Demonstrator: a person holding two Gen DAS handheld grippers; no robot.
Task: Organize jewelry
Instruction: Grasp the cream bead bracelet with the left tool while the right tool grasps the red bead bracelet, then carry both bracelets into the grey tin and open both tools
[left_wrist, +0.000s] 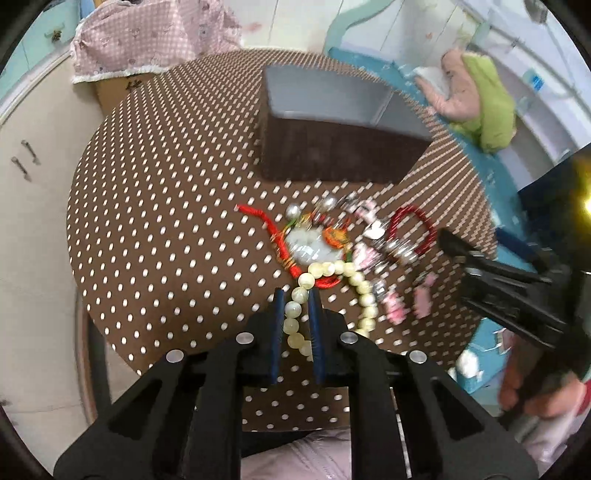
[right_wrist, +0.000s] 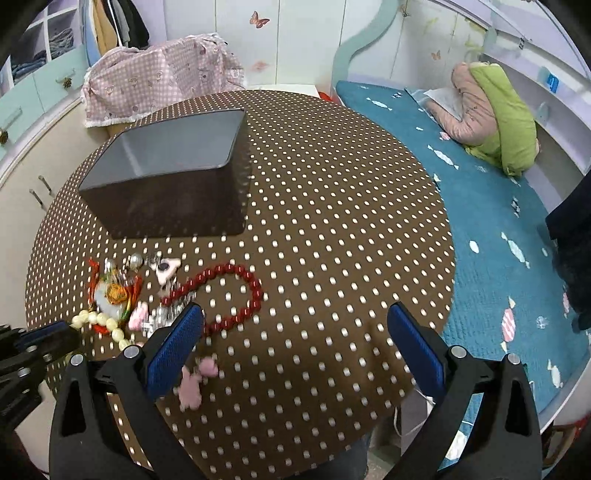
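A heap of jewelry lies on the brown dotted round table (left_wrist: 166, 206): a cream bead bracelet (left_wrist: 325, 269), a red bead bracelet (right_wrist: 236, 295), a red cord with a pale pendant (left_wrist: 306, 247) and pink charms (right_wrist: 192, 384). My left gripper (left_wrist: 297, 295) is shut on the cream bead bracelet, whose beads run between the blue pads. My right gripper (right_wrist: 295, 310) is open and empty, low over the table beside the red bead bracelet; it also shows in the left wrist view (left_wrist: 491, 273). A dark open box (right_wrist: 170, 173) stands behind the heap.
A blue-covered bed (right_wrist: 498, 229) with folded pink and green bedding (right_wrist: 495, 114) lies right of the table. A pink checked cloth (right_wrist: 159, 77) covers something behind it. Cream cabinets (left_wrist: 33, 177) stand at the left.
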